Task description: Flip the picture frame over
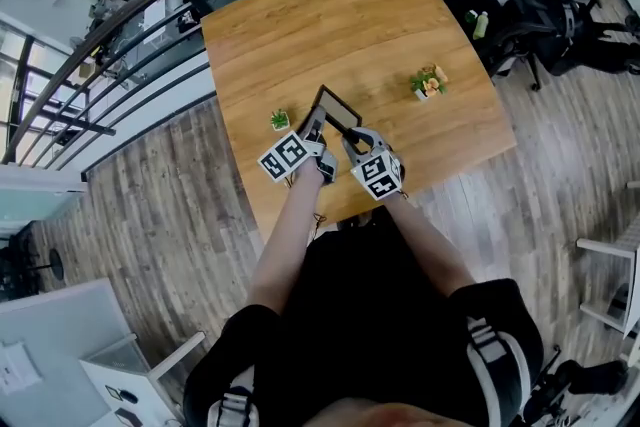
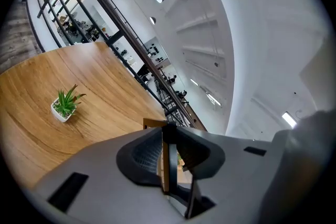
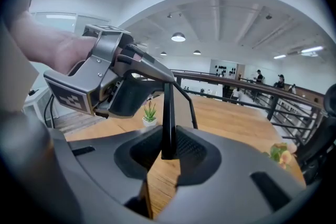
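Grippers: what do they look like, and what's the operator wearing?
Both the left gripper and right gripper have grey bodies with dark, textured jaw pads. Each carries a white cube with black square markers. The person wears a black top with short sleeves.

Wooden table (image 1: 340, 35), small plant (image 1: 280, 120), flower pot (image 1: 428, 83)

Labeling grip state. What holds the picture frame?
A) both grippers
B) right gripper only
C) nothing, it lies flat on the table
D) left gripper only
A: the left gripper and the right gripper each clamp an edge of the picture frame between their jaws.
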The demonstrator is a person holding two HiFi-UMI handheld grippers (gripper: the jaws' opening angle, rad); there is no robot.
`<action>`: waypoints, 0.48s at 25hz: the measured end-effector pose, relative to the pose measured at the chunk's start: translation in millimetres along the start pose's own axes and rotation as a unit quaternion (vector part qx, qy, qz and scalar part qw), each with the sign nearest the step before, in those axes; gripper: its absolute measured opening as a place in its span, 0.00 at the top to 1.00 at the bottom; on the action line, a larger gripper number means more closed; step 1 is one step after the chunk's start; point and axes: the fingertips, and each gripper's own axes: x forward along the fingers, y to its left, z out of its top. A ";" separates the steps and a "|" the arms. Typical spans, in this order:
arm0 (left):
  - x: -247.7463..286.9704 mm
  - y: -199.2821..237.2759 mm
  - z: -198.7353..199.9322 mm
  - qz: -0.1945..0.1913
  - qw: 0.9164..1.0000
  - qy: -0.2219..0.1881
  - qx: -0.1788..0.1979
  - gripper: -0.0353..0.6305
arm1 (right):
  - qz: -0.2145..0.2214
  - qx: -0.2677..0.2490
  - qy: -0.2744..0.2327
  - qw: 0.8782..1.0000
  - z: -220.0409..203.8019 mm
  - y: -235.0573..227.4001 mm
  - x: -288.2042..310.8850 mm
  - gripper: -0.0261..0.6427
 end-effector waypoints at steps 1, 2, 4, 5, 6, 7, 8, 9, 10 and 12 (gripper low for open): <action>0.4 0.0 0.4 -0.007 1.000 0.000 -0.001 0.82 | 0.002 0.004 -0.002 1.000 1.4 0.9 -0.2 0.83; 1.0 -0.2 0.6 -0.013 1.000 0.000 -0.002 0.82 | 0.003 0.008 -0.005 1.000 2.5 1.3 -0.4 0.84; 2.0 0.3 1.4 -0.024 1.000 0.001 0.001 0.82 | 0.006 0.013 -0.009 1.000 2.7 1.5 -1.1 0.84; 1.7 1.4 2.5 -0.028 1.000 0.001 0.006 0.82 | 0.006 0.016 -0.012 1.000 4.2 1.9 -2.1 0.84; 0.7 3.1 4.1 -0.031 0.999 0.000 0.014 0.82 | 0.007 0.020 -0.016 1.000 7.2 2.6 -3.7 0.84; -1.0 5.0 5.9 -0.033 0.999 -0.002 0.020 0.82 | 0.006 0.023 -0.020 1.000 10.3 3.4 -5.3 0.84; -2.5 6.7 7.3 -0.037 0.999 -0.003 0.023 0.82 | 0.006 0.025 -0.022 0.999 12.4 3.8 -6.6 0.84; -3.4 7.9 8.2 -0.042 0.999 -0.005 0.021 0.82 | 0.005 0.028 -0.023 0.999 13.0 3.4 -7.4 0.84; -3.6 8.7 8.2 -0.047 0.999 -0.006 0.015 0.82 | 0.004 0.032 -0.024 0.999 11.7 1.8 -7.8 0.84; -3.0 10.1 5.1 -0.055 0.998 -0.006 0.004 0.82 | 0.001 0.054 -0.027 0.998 4.7 -3.8 -7.8 0.84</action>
